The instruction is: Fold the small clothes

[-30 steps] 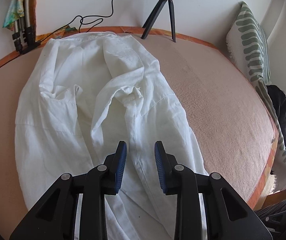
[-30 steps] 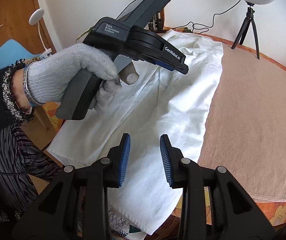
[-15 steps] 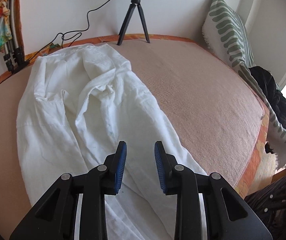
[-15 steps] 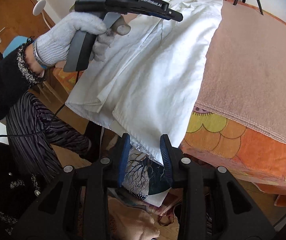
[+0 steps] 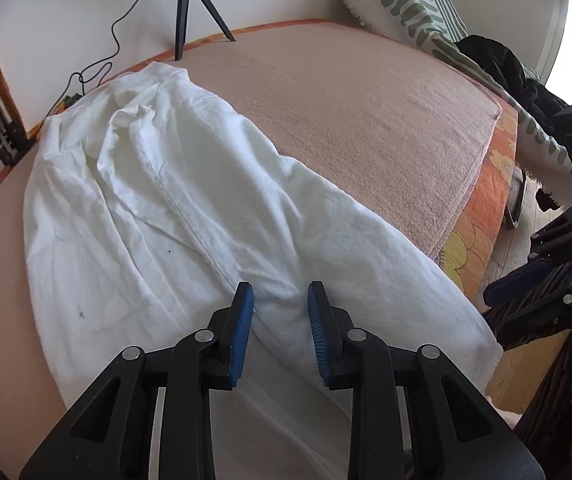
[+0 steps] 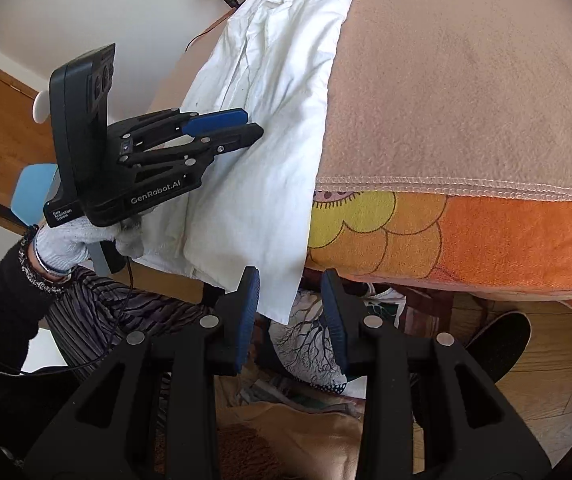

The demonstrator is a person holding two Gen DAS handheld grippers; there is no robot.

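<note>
A white garment (image 5: 174, 200) lies lengthwise on the pink blanket (image 5: 357, 120), its near end hanging over the bed's edge. My left gripper (image 5: 280, 292) is open and empty, pointing down at the cloth close to that near end. In the right wrist view a gloved hand (image 6: 66, 240) holds the left gripper (image 6: 252, 123) over the left side of the garment (image 6: 270, 120). My right gripper (image 6: 289, 280) is open below the bed's edge. The hanging corner shows between its jaws, and the pads do not press on it.
A black tripod (image 5: 184, 8) and a cable stand at the far wall. A striped pillow (image 5: 405, 4) and dark clothes (image 5: 501, 64) lie at the right. An orange flowered sheet (image 6: 445, 236) covers the bed's side. Clothes and a dark board (image 6: 501, 340) lie on the floor.
The left gripper has slid along the garment toward its near end and rolled. The right gripper has sunk from above the cloth to the hanging corner below the bed's edge.
</note>
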